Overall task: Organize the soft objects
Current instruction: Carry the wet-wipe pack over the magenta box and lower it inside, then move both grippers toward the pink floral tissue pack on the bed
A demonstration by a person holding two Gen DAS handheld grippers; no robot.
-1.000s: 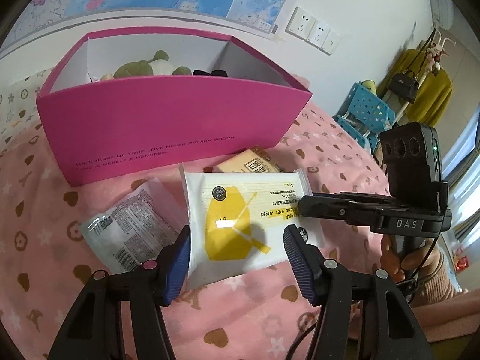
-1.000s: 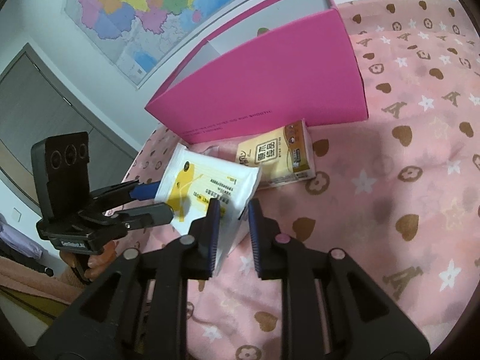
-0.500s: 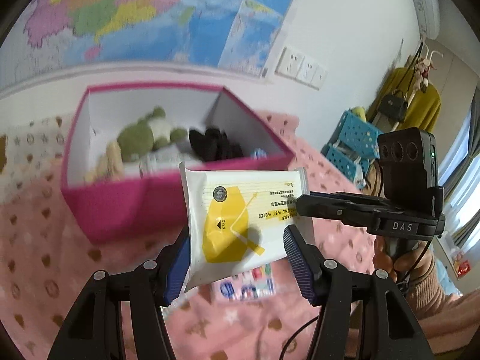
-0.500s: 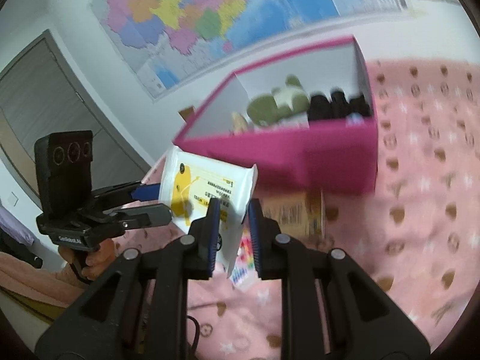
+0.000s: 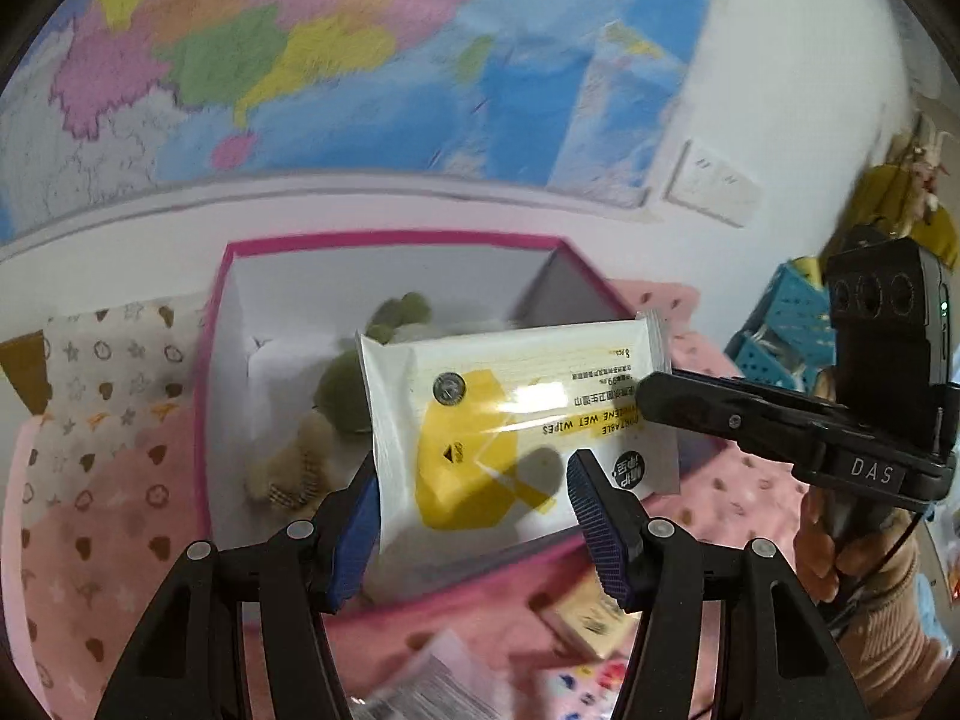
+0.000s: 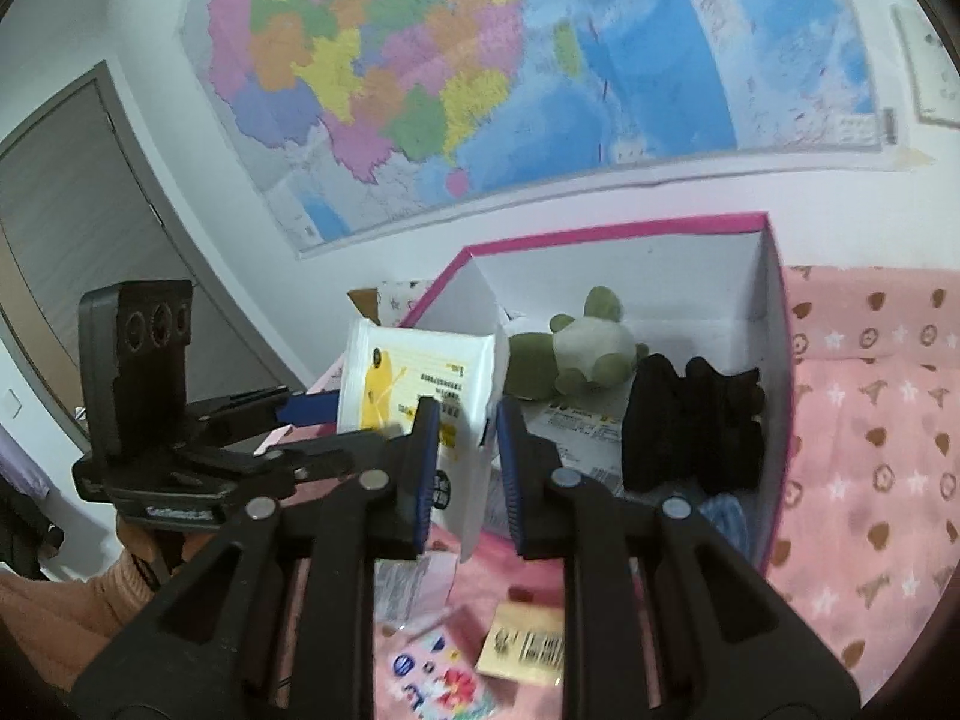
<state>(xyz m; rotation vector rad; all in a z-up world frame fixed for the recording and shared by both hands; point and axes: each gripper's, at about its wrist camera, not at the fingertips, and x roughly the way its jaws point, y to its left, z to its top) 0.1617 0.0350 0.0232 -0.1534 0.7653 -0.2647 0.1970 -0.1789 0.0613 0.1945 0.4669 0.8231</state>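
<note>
Both grippers' fingers (image 5: 585, 516) clamp the wet wipes pack (image 5: 510, 426) (by opposite edges) above the pink box (image 6: 774, 420).

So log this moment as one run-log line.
phase: carry to box | left gripper: shut on wet wipes pack | right gripper: shut on pack's end | pack above pink box | inside: plush toy

A large coloured map (image 6: 480, 78) is hanging on the white wall (image 5: 798, 90) behind the bed. A white socket plate (image 5: 714, 183) is sitting on the wall just right of the map. A grey door (image 6: 72, 192) is showing at the left. Blue plastic baskets (image 5: 786, 324) are standing at the right, with yellow clothing (image 5: 888, 204) hanging above them.
</note>
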